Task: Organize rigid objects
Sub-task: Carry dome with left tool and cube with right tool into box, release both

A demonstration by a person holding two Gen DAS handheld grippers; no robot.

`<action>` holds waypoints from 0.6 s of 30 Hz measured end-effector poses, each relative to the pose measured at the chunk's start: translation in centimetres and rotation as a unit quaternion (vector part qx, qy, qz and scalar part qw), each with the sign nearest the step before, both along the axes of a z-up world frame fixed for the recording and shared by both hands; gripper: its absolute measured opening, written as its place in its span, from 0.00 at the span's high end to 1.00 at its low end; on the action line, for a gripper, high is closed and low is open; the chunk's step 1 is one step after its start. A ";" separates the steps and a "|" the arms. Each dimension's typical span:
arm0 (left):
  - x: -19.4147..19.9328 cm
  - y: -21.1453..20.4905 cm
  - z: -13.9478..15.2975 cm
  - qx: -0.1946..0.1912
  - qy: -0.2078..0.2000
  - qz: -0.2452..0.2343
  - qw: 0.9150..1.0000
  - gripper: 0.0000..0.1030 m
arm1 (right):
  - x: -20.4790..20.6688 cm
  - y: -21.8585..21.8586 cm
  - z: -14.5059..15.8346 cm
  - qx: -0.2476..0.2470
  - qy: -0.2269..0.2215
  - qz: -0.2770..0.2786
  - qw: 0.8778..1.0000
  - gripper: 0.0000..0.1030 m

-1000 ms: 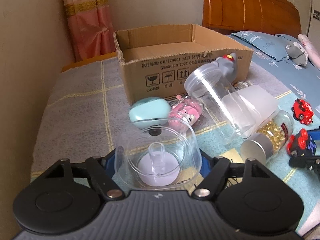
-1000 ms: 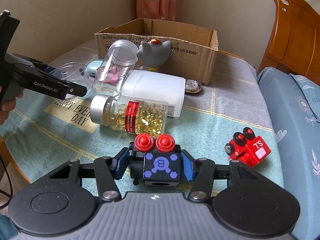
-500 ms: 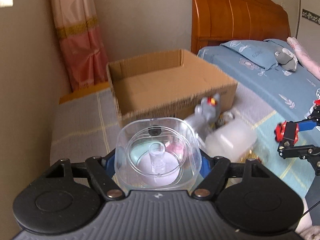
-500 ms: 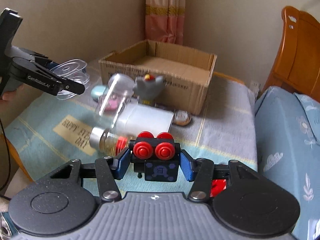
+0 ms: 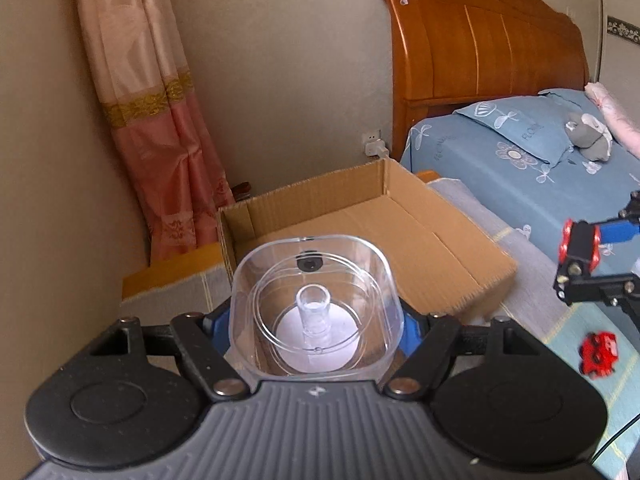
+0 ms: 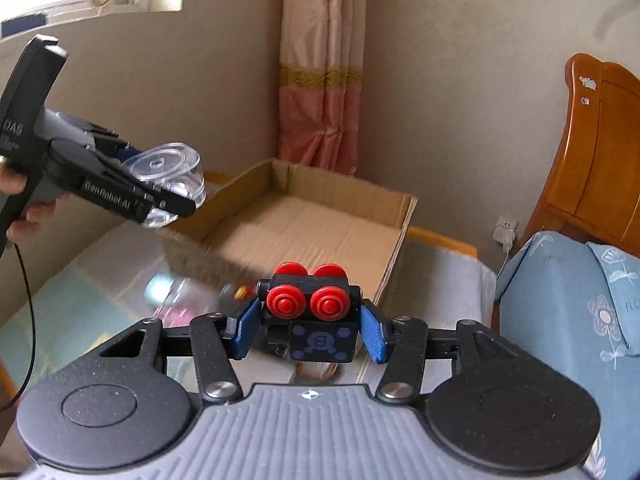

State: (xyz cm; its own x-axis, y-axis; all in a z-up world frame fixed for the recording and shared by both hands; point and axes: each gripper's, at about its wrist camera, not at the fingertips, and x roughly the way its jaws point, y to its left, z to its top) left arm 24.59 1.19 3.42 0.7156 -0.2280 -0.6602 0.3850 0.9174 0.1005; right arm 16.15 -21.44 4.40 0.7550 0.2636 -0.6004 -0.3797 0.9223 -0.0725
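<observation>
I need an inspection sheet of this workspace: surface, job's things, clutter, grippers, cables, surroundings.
Surface: table with checked cloth.
Job's things: open cardboard box, nothing seen inside; clear lid; black toy car; red toy car on the cloth.
Clutter: blurred items before the box.
Grippers: left gripper shut on the lid; right gripper shut on the black car.
Cables: black cable below the left gripper.
Surroundings: curtain, bed, wall socket.

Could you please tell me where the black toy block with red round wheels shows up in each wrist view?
Left wrist view: black toy block with red round wheels at the right edge, shut in the right gripper.
Right wrist view: low centre, between that gripper's blue pads.
Shared landmark: open brown cardboard box.
</observation>
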 end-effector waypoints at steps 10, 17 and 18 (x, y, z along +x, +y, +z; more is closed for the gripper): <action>5.4 -1.0 -1.1 0.027 0.022 0.010 0.999 0.27 | 8.5 0.9 0.2 -0.006 0.012 -0.022 1.000 0.44; 8.3 -1.8 -2.0 0.039 0.034 0.015 0.999 0.27 | 10.4 0.9 -0.8 -0.006 0.016 -0.036 0.999 0.12; 8.6 -1.9 -2.1 0.041 0.035 0.015 0.998 0.27 | 10.3 0.7 -0.9 -0.005 0.019 -0.037 0.999 0.12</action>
State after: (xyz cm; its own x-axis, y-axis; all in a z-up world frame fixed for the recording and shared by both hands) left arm 33.22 -0.76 1.30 0.6727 -0.1501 -0.7245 0.3658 0.9186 0.1493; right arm 26.44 -20.70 3.47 0.7487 0.2020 -0.6313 -0.3140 0.9469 -0.0693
